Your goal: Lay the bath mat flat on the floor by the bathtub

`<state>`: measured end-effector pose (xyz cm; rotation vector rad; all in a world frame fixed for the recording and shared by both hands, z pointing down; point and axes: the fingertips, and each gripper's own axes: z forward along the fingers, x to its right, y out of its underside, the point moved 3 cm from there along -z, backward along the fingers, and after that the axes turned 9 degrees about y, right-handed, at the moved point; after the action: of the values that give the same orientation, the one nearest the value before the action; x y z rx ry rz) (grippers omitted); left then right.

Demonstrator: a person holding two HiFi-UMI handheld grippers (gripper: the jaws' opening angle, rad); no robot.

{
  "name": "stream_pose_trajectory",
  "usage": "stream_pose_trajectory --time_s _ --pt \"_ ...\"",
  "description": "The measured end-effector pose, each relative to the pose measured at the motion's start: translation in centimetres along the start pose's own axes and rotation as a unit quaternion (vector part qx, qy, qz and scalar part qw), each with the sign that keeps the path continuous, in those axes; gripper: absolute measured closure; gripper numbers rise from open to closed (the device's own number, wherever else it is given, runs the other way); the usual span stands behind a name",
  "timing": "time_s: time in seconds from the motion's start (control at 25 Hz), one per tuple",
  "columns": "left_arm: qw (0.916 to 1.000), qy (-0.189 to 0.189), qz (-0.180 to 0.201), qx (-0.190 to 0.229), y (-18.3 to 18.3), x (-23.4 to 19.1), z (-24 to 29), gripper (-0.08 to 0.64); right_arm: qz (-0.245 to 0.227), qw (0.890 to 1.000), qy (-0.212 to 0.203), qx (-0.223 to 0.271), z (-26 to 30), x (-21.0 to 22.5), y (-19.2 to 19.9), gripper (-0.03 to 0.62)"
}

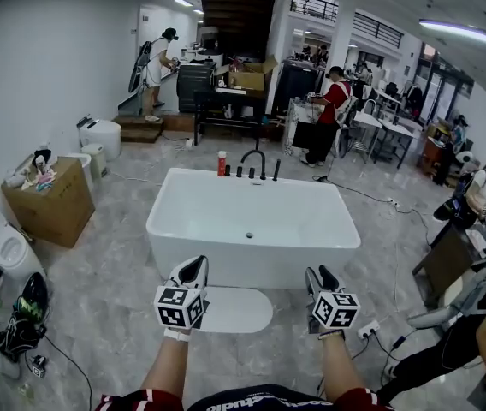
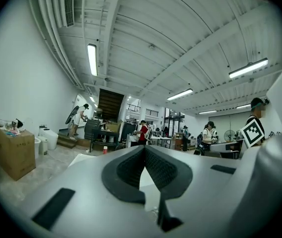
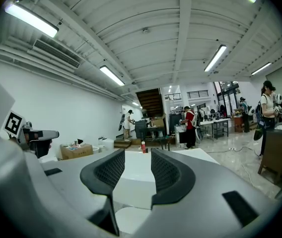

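Note:
The white bath mat (image 1: pixel 241 309), an oval, lies flat on the grey marble floor against the near side of the white bathtub (image 1: pixel 251 221). Both grippers are held level above the floor in front of the tub. My left gripper (image 1: pixel 193 271) hangs over the mat's left end; in the left gripper view its black fingertips (image 2: pixel 144 148) meet with nothing between them. My right gripper (image 1: pixel 322 276) is just right of the mat and apart from it. In the right gripper view its jaws (image 3: pixel 137 157) stand apart and empty, with the tub (image 3: pixel 133 175) and the mat (image 3: pixel 126 223) showing through the gap.
A red bottle (image 1: pixel 222 163) and black faucet (image 1: pixel 254 161) stand at the tub's far rim. A cardboard box (image 1: pixel 50 202) and toilets (image 1: pixel 3 245) line the left wall. A power strip (image 1: pixel 368 330) with cables lies to the right, near a bent-over person (image 1: pixel 483 332). Other people work further back.

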<state>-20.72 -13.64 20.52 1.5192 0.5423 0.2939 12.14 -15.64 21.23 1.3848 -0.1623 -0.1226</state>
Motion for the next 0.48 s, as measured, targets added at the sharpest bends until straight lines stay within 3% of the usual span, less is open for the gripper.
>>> stream_pose_trajectory --time_s 0.48 --pt "0.9997 -0.001 0.02 0.015 -3.0 3.4 2.3 0.543 0.009 0.999 -0.023 0.022 -0.7 2.0 -2.5 0.407"
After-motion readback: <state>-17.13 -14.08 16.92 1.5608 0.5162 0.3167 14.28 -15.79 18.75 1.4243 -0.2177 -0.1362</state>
